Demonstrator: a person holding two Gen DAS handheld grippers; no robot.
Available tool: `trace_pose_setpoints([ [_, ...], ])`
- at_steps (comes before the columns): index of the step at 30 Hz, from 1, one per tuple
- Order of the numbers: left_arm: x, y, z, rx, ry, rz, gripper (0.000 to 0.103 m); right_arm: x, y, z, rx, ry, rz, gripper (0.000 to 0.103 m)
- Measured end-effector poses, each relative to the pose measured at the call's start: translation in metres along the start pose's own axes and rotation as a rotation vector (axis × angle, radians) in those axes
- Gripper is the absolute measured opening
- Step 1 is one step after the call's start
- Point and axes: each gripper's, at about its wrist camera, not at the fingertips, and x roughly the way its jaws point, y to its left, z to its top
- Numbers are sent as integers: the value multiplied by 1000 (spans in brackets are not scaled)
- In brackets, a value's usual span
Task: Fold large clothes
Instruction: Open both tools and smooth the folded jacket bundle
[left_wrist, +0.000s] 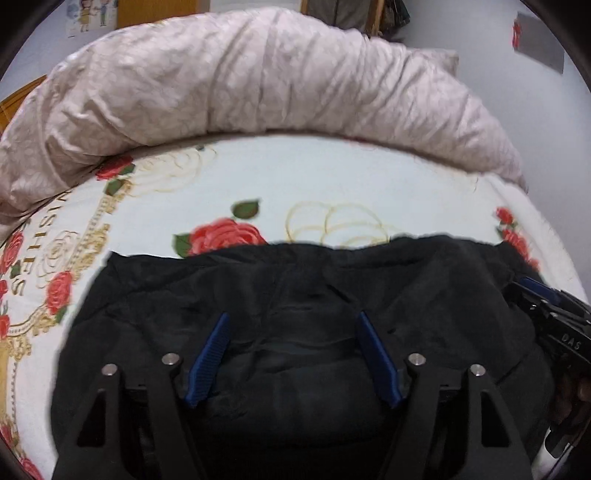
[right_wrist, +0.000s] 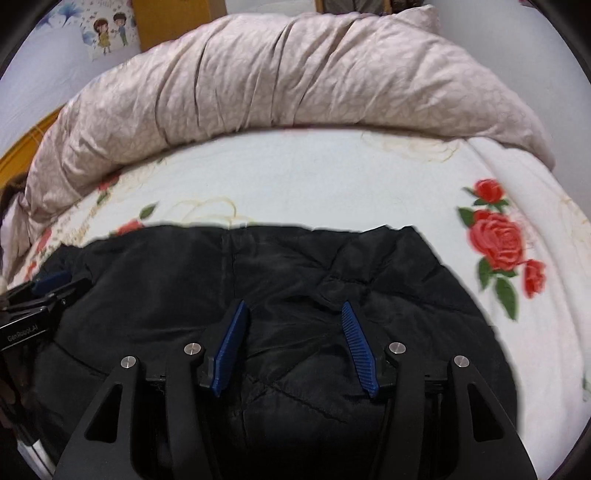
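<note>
Black padded jacket (left_wrist: 295, 314) spread flat on the rose-printed bedsheet (left_wrist: 258, 173), on the near half of the bed, well short of the rolled pinkish quilt (left_wrist: 258, 74) bunched along the far side. Long axis running side to side across both views, parallel to the quilt; far edge nearly straight, facing the quilt, with a strip of bare sheet between the two. Which end is collar and which is hem — cannot tell; only stitched quilting lines and a vertical seam show on the surface (right_wrist: 295, 280). Left gripper (left_wrist: 293, 321) poised over the jacket's middle, tilted downward, blue fingers (left_wrist: 210, 354) spread wide apart with nothing pinched between them — released, cloth only beneath. Right gripper (right_wrist: 293, 310) likewise above the jacket, blue fingers (right_wrist: 231, 343) parted and gripping nothing, the fabric lying slack below them. Seen from the left wrist camera, the right gripper (left_wrist: 546, 306) sitting at the jacket's right edge; seen from the right wrist camera, the left gripper (right_wrist: 48, 284) at the jacket's left edge, toward the quilt's lower end. Beyond the quilt, a wooden headboard (right_wrist: 177, 18) and a cartoon sticker (right_wrist: 109, 31) on the pale wall.
</note>
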Motion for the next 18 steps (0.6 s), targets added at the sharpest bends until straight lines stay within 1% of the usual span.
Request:
trace_pose_setpoints([
  [2,-27,17,-2,-20,-64,0,72,-20,-9,-4,-10,-35,-23,53],
  [3,-37,28,-4,-26,-92,21,72,-23,-14,-6,-10,-39,-35,53],
  [4,-42,40,-8,-37,-100,51,72,-24,-25,-10,-2,-36,-64,53],
  [6,-39,67,-15,-78,-82,108,72,-15,-39,-16,23,-11,-93,53],
  [7,-32,80,-18,-112,-57,129,72,-8,-48,-21,43,-5,-99,53],
  [9,-21,99,-25,-166,-50,129,75,2,-53,-26,50,-9,-100,53],
  [15,-2,94,-33,-155,-94,153,76,25,-53,-27,39,-6,-108,53],
  [18,4,96,-33,-162,-91,150,76,30,-52,-30,34,-14,-112,53],
])
